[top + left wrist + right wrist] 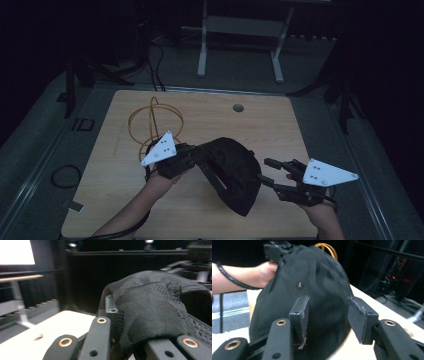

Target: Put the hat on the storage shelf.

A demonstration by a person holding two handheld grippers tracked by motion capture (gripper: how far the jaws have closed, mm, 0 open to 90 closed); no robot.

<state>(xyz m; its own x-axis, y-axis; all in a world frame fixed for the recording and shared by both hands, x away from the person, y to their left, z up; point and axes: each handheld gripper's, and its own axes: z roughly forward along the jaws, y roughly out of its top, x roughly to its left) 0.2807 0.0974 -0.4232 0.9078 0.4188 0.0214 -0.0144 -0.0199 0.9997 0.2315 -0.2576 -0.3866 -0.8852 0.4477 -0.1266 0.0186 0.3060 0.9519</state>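
Black cap hangs clamped in left claw; right claw gapes beside it.

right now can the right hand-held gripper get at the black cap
Probably yes: the right hand-held gripper is open, jaws straddling the black cap with nothing between. The left hand-held gripper holds its far side.

- Black cloth cap: matt woven fabric, open mesh weave on its side panels, fine ribbed weave on the crown.
- Light wooden bench: pale wood-grain top, smooth, low sheen.
- Black gripper fingers: matt hard plastic with brass-coloured metal rivets; their pads look rough and frayed at the edges.
- Thin amber wire loops: smooth, slightly glossy.
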